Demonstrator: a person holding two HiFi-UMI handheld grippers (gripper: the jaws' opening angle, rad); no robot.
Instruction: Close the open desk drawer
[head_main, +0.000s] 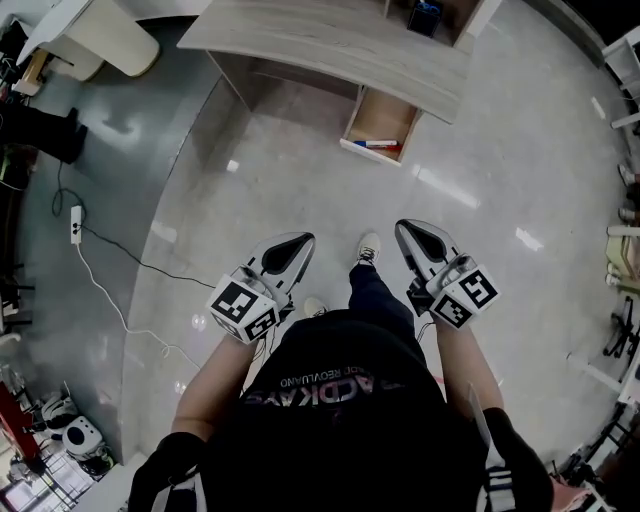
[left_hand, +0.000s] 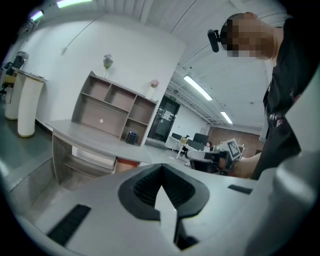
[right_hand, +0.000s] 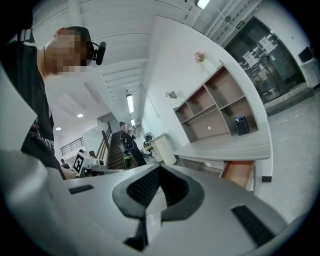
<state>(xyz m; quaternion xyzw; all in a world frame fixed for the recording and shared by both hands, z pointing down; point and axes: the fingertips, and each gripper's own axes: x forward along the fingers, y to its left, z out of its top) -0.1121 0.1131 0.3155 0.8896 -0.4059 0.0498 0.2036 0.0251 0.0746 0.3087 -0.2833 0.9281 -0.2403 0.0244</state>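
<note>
Desk drawer found pulled open beneath wooden desk, red-and-blue pen-like item laid inside near its front, left gripper clenched on nothing, right gripper clenched on nothing, both held well apart from drawer.

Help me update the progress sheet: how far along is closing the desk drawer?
Done: nothing yet; the drawer stands pulled out from under the desk. In hand: the left gripper and right gripper, both shut and empty, are held over the floor, well short of it. Left: reach the drawer front and push it fully in.
</note>
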